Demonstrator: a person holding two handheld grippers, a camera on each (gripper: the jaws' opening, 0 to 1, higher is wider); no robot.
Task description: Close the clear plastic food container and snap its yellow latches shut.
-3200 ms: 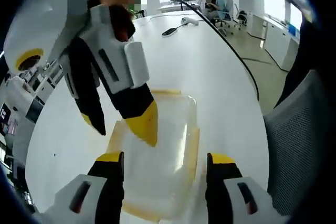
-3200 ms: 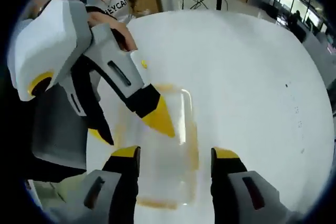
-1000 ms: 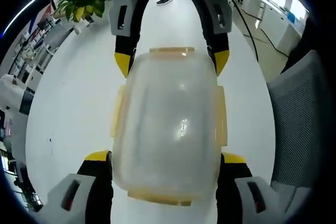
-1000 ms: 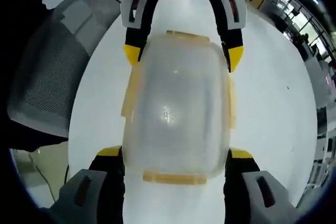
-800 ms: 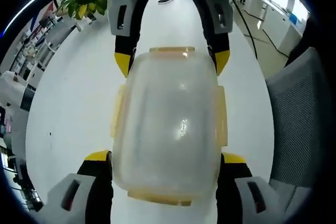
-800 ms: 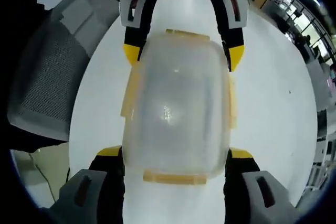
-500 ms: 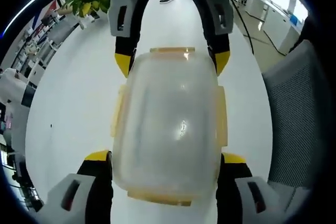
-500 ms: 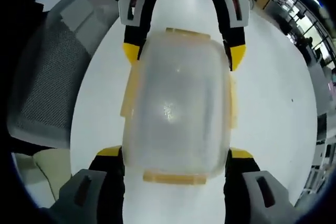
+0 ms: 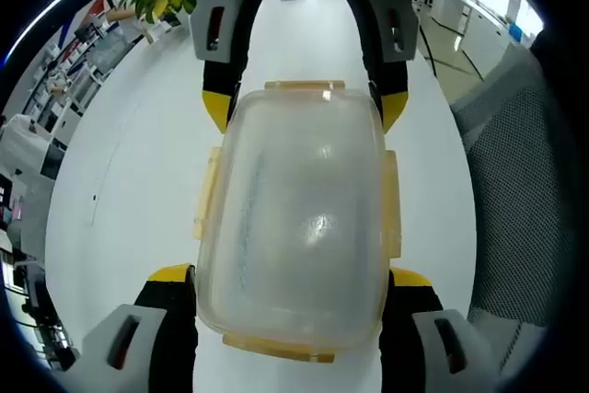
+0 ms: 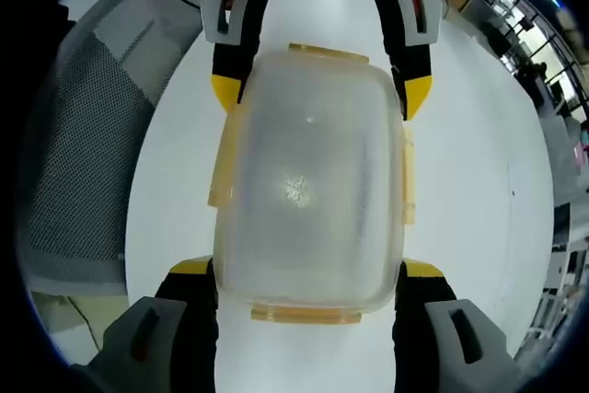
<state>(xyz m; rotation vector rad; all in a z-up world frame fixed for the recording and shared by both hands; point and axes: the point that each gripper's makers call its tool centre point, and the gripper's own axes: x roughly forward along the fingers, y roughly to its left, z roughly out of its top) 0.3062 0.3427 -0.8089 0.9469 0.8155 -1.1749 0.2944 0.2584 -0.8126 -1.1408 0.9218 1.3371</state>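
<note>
1. Two grippers face each other along the long axis of the clear plastic food container (image 9: pixel 293 227), which sits lid-on out on the open white tabletop (image 9: pixel 129 181), away from its edges.
2. The left gripper (image 9: pixel 290 283) straddles the near short end — jaws spread wide, one yellow tip at each near corner; whether the tips touch the walls I cannot tell.
3. The right gripper (image 10: pixel 308 278) does the same at the opposite short end, jaws equally wide, gripping nothing that I can make out.
4. Four yellow latches (image 9: pixel 208 192) flare outward, none looking snapped: one on each long side, one on each short end.
5. My judgement: each gripper is nearest its own end latch (image 10: pixel 306 315), lying between its jaws, so that latch comes first.
</note>
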